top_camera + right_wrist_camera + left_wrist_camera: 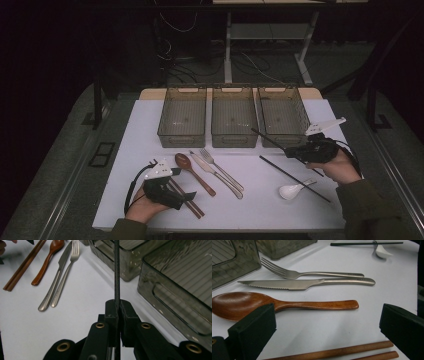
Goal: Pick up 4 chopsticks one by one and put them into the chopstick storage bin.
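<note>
Carrying: black chopstick (117,270), pinched tight in right gripper (117,308).
Aim: we keep stick level, tip over right bin (283,115).
Left gripper (324,325): jaws wide, empty, above wooden chopsticks (352,351).

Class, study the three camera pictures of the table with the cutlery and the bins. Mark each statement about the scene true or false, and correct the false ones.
1. The right gripper is shut on a black chopstick. True.
2. The left gripper holds the wooden spoon. False: its jaws stand open, and the spoon lies on the table beyond them.
3. Three bins stand in a row at the far side of the table. True.
4. The fork lies inside a bin. False: it lies on the table beside the knife.
5. A second black chopstick lies on the table near the white spoon. True.
</note>
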The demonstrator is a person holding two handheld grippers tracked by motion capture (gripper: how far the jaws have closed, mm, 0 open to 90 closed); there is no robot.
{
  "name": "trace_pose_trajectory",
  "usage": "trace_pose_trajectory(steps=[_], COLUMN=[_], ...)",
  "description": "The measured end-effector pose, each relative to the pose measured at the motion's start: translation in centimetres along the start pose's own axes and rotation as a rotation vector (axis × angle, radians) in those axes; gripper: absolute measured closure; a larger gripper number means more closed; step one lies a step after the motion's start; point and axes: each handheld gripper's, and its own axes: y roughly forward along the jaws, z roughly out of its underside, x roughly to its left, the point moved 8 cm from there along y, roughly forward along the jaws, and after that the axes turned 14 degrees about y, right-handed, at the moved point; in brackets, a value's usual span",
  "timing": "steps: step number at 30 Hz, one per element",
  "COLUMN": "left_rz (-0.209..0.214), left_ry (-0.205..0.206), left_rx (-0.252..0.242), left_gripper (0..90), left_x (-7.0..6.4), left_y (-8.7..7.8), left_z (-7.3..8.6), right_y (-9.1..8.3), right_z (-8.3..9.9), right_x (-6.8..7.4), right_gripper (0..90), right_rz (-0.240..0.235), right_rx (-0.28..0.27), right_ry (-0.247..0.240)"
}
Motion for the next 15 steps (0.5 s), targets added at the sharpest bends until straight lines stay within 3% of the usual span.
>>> trace_pose_trajectory(steps=[4, 15], left_rz=[0.004, -0.011], left_ry=[-0.021, -0.027], left_rx=[-0.026, -0.013], left_gripper=[0.0, 0.0], left_x=[0.1, 0.1], left_y=[-0.2, 0.0], left_z=[-0.2, 0.0], right_y=[0.5, 1.4], right_z=[-0.7, -3.9], right_x=[0.3, 1.4], right_gripper=[85.1, 85.1], right_rz=[-0.006, -0.027], right_rx=[0.008, -0.008], right_ry=[-0.005, -0.024])
